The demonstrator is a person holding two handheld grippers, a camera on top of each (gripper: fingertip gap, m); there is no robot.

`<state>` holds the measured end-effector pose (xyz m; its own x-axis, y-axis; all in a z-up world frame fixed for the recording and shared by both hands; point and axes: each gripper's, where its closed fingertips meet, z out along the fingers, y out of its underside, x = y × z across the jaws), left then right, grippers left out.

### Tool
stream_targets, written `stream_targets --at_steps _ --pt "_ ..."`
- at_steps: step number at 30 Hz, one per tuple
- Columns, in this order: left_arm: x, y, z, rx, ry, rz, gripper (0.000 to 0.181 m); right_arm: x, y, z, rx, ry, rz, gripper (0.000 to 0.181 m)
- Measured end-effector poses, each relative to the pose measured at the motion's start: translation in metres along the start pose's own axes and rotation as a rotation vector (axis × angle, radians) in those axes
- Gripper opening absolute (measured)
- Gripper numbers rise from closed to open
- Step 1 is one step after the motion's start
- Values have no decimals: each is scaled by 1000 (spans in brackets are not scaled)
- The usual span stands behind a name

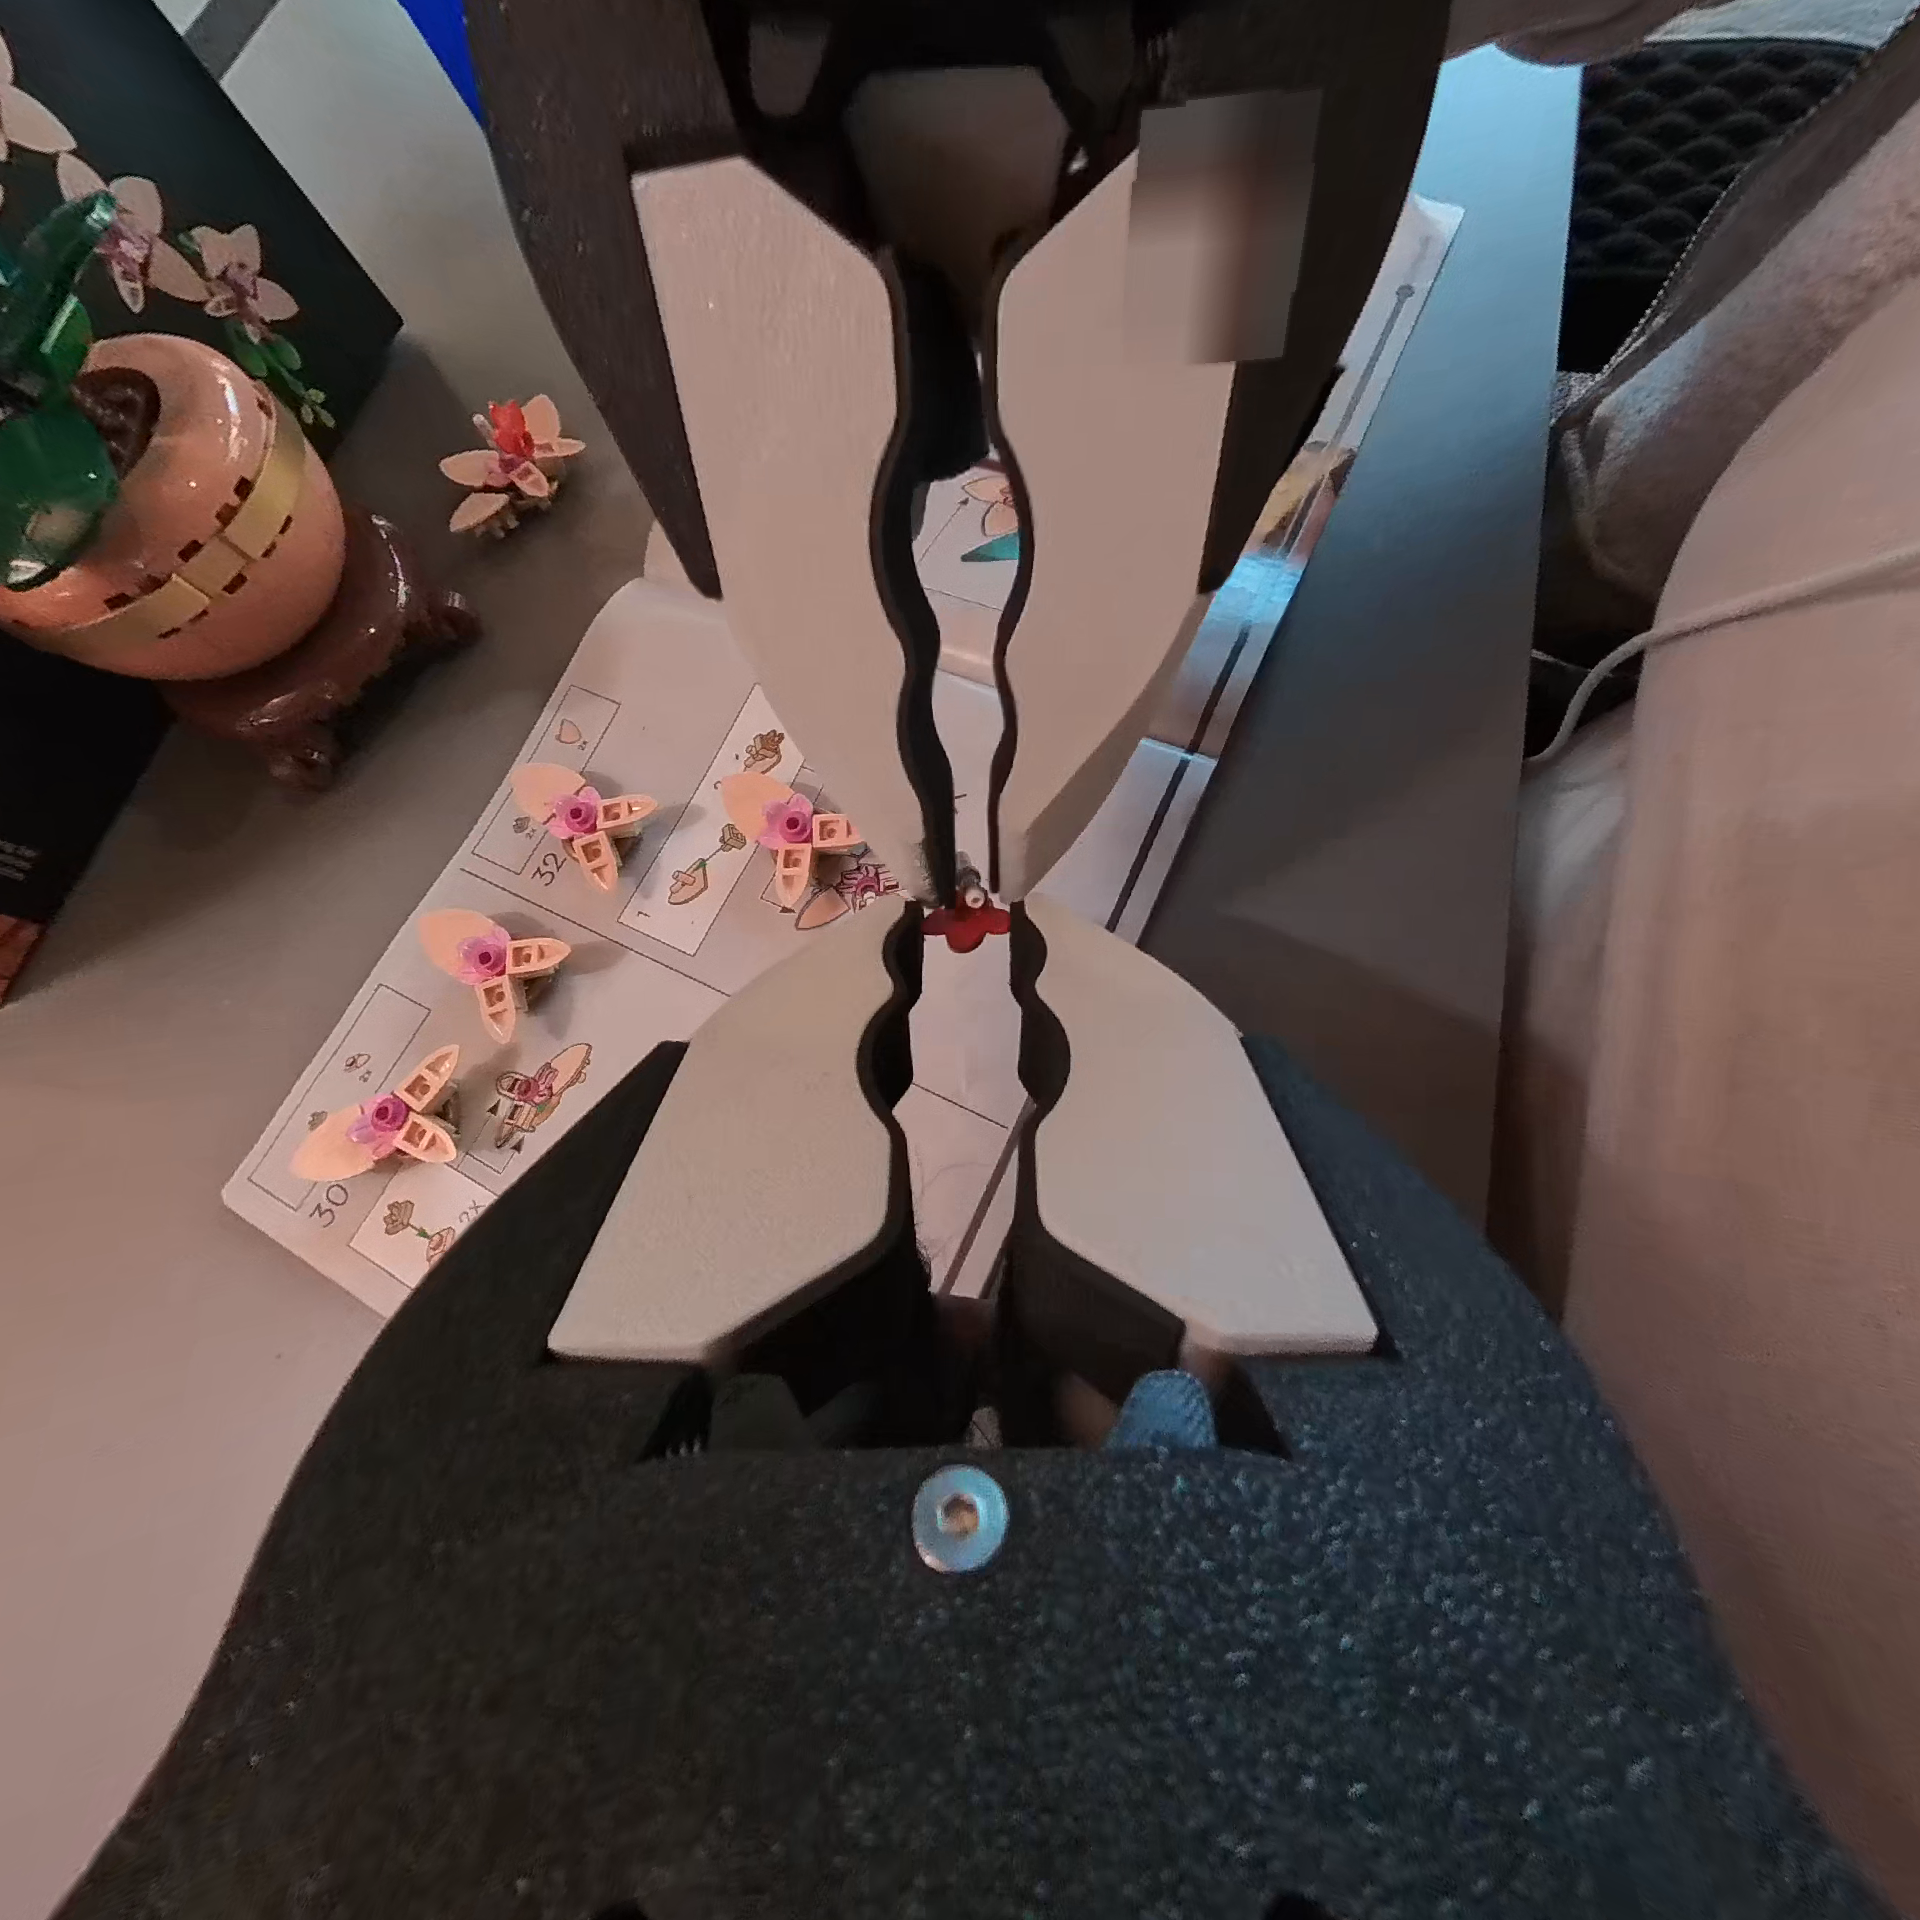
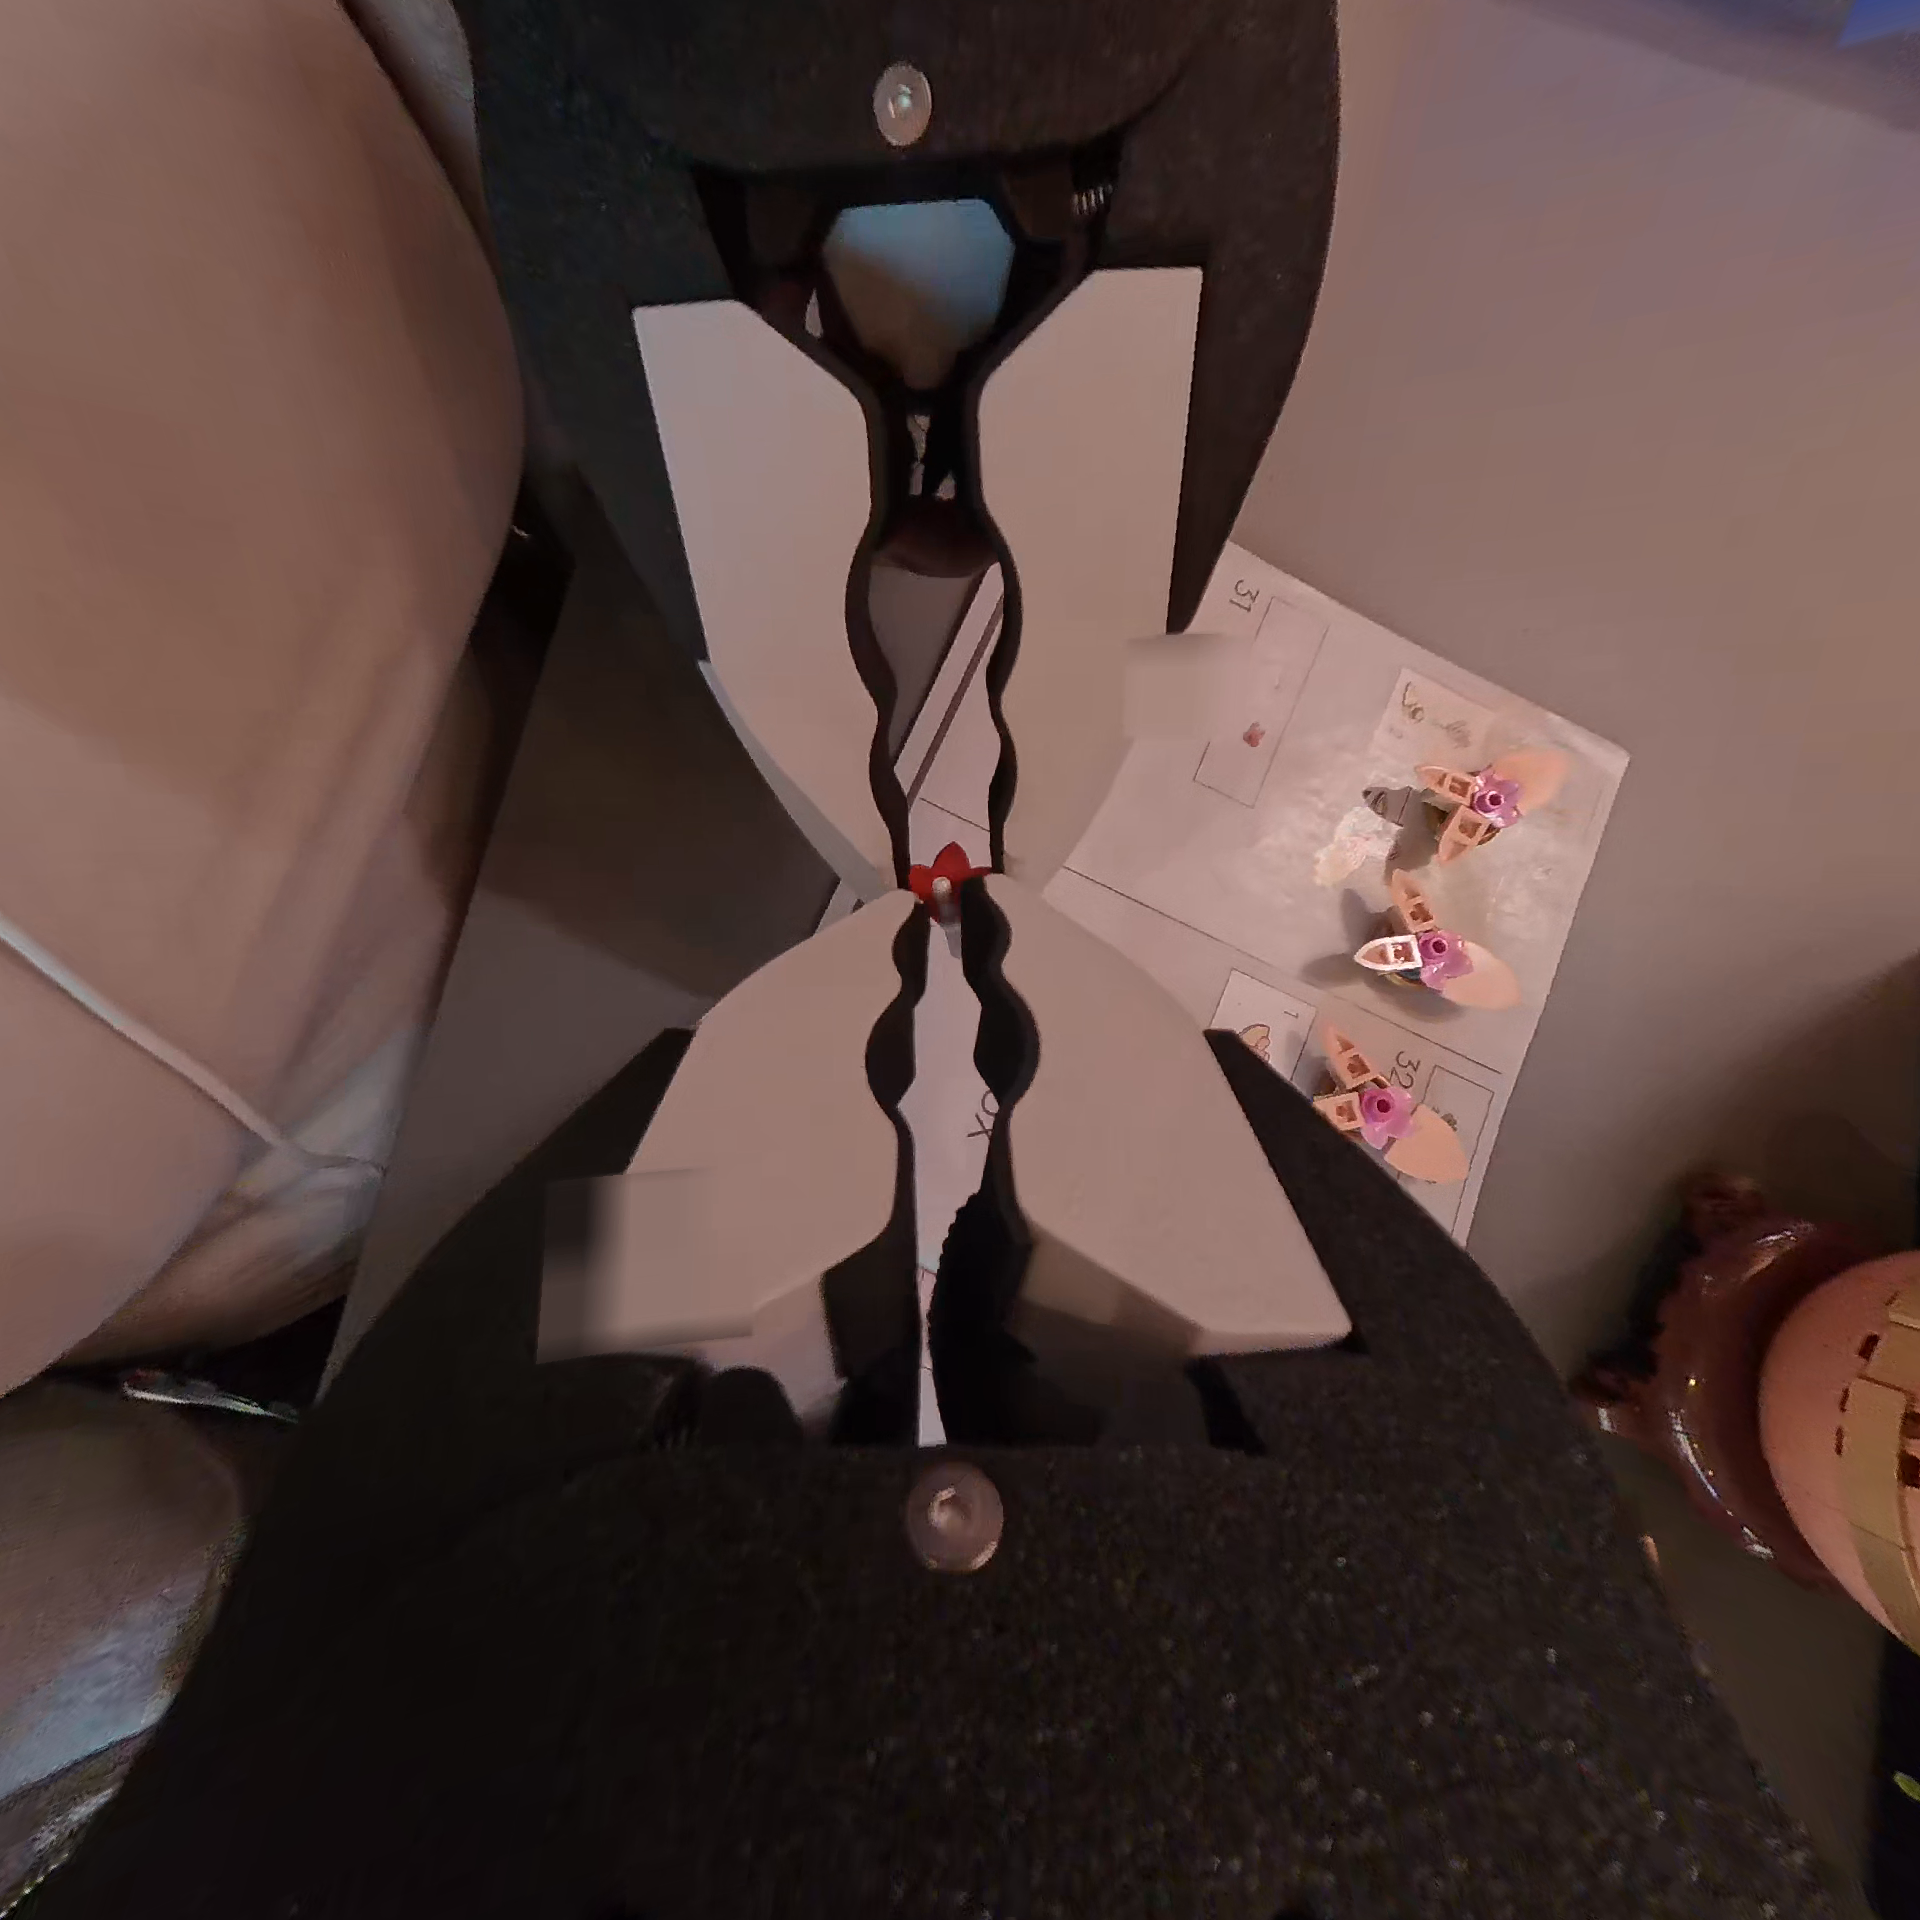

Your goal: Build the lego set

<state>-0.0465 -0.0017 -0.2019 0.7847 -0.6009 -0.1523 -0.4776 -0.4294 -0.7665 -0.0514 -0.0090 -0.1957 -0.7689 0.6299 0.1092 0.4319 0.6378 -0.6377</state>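
I see the small red flower piece [image 1: 964, 925] pinched at my left gripper [image 1: 966, 916] tips, jaws nearly closed on it; my right gripper [image 1: 971, 888] meets it tip to tip from 12 o'clock, clamped narrowly on a tiny white pin [image 1: 972, 889] entering the flower. Both hang over the printed instruction sheet [image 1: 436, 1049], blocking its centre. At 9 o'clock, four glossy peach-petalled blossoms [image 1: 497, 961] with pink centres lie on it; at 10 o'clock stands a smooth pink pot [image 1: 208, 520] on a brown base.

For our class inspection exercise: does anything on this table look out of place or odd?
Mostly orderly. One oddity: four flower builds carry pink centres, but a fifth flower beside the pot has a red one, lying off the instruction sheet.
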Motion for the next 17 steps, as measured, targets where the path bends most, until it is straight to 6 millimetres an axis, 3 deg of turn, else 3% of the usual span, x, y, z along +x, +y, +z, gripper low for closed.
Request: stream_targets --at_steps 4,7,9,13,17 --pt "-1 -2 0 5 -8 9 16 1 -1 -2 46 -2 13 3" --pt "-8 -4 -3 31 -43 -25 28 7 -4 -9 180 6 96 3" --pt "-16 -3 -5 58 -73 -68 28 17 -7 -19 351 4 240 3" --pt "-29 -4 -4 142 -86 -207 28 49 -8 -47 789 -63 717 3" --pt "-39 -11 0 217 -59 -274 27 60 -5 -66 1047 -213 938 2"
